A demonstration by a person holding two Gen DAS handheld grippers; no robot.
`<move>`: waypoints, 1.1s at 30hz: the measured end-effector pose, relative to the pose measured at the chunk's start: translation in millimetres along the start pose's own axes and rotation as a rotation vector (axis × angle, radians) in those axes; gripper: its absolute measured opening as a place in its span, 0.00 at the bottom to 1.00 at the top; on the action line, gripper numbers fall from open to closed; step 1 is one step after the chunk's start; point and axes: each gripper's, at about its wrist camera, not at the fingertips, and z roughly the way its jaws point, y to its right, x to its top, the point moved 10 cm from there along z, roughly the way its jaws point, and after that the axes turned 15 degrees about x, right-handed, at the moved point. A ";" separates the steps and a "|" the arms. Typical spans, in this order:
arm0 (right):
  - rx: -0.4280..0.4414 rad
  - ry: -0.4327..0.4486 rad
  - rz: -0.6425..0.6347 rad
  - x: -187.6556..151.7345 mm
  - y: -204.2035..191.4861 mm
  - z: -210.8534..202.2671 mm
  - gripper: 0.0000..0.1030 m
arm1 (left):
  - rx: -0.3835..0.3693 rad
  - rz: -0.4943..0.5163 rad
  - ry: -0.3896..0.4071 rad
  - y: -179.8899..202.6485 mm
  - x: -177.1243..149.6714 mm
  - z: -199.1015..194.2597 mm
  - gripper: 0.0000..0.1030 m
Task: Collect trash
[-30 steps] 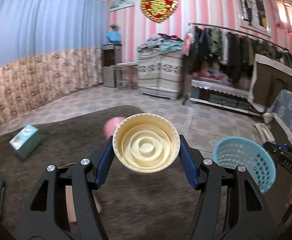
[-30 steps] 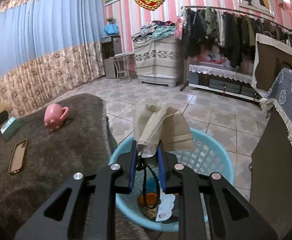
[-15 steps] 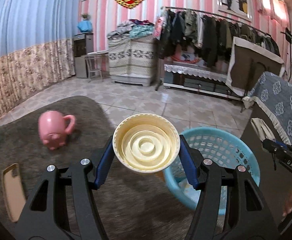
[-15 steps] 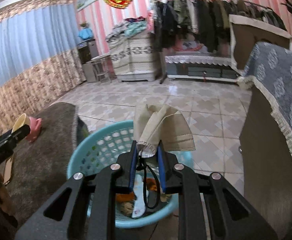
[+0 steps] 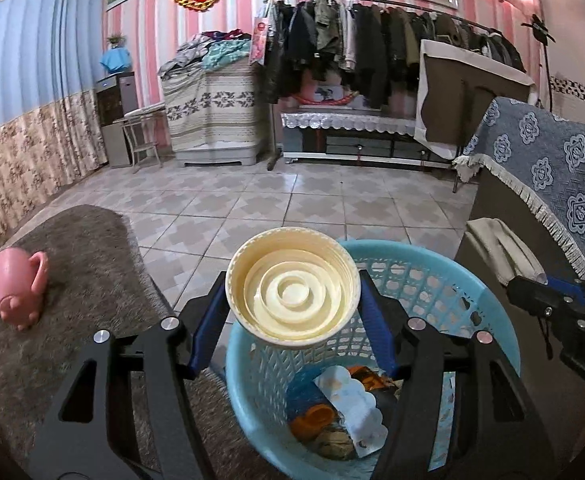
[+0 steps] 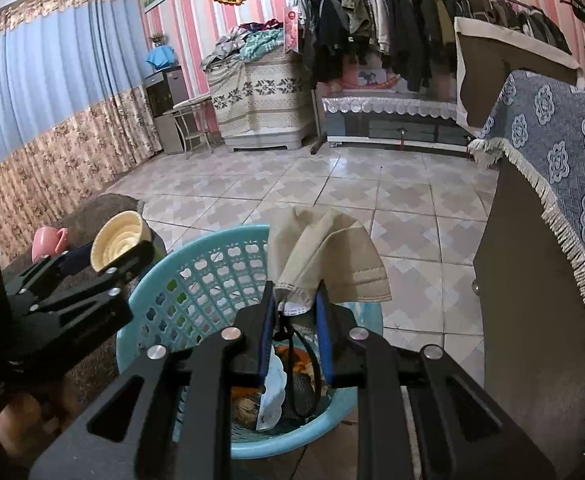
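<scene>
Since a second ago the left gripper (image 5: 292,312) has carried the round cream plastic lid (image 5: 292,286) from over the dark grey shaggy rug (image 5: 72,280) to above the near rim of the light-blue perforated plastic basket (image 5: 444,276), while the right gripper (image 6: 294,312) has shifted only a little, the basket sliding from right under it to slightly left. There are two grippers, one basket, one lid, one cloth and one pink pig-shaped mug (image 5: 18,284) lying on its side on the rug, well apart from the basket.

The lid shows its underside: concentric raised rings inside a thin rim. It sits between the left gripper's blue pads, whose jaws are opening; a sliver of gap shows on the right side, so whether the pads press on it I cannot tell. The right gripper is narrowly closed on a crumpled beige cloth with a stitched hem (image 6: 324,256), held over the basket's far side. Inside the basket lie a scalloped white paper wrapper (image 5: 352,408), an orange scrap and darker bits.
</scene>
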 end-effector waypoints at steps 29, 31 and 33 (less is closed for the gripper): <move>-0.026 -0.039 -0.090 -6.2 -44.0 39.8 0.92 | 0.412 -0.248 0.101 -245.1 -4.1 -131.1 0.95; -0.024 -0.026 -0.100 -4.3 -47.9 33.9 0.93 | 0.453 -0.256 0.103 -266.1 -11.8 -150.5 0.95; -0.019 -0.012 -0.116 -2.2 -54.1 27.7 0.95 | 0.471 -0.266 0.097 -281.8 -20.4 -167.5 0.95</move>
